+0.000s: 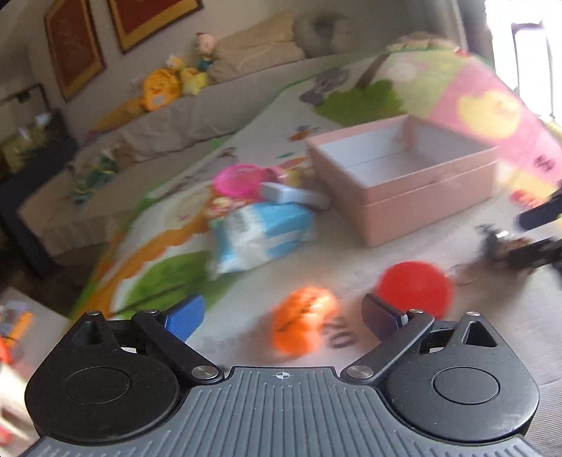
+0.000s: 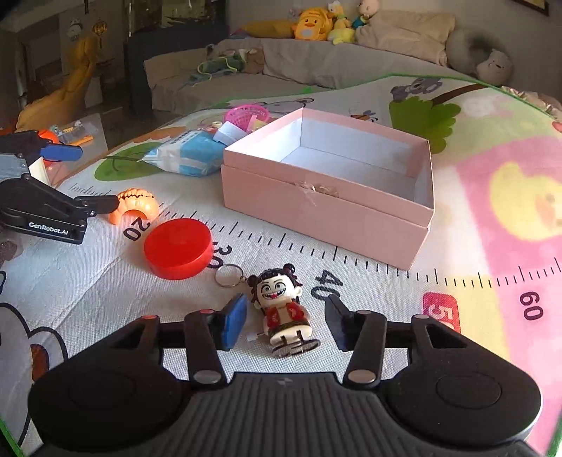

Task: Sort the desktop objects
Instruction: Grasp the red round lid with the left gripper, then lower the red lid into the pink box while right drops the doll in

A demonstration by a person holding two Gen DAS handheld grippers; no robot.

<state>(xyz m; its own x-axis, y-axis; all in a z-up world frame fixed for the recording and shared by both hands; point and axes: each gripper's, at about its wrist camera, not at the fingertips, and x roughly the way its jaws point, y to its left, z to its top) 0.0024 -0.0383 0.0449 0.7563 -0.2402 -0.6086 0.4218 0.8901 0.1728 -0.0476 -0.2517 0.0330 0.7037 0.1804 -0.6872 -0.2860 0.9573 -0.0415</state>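
My right gripper (image 2: 286, 321) is open, its fingers on either side of a small doll keychain (image 2: 282, 313) that lies on the play mat (image 2: 351, 277). My left gripper (image 1: 282, 316) is open, with an orange shell-shaped toy (image 1: 304, 323) between its fingers on the mat; the toy also shows in the right wrist view (image 2: 135, 205). A red round lid lies between the two toys (image 2: 178, 248) and shows in the blurred left wrist view (image 1: 414, 290). An open, empty pink box (image 2: 326, 207) stands behind them (image 1: 414, 207).
A blue-white packet (image 2: 191, 154), a white carton (image 2: 228, 133) and a pink basket (image 2: 247, 116) lie left of the box. A grey sofa (image 2: 298, 66) with plush toys (image 2: 312, 24) runs along the back. The mat's edge is at the left.
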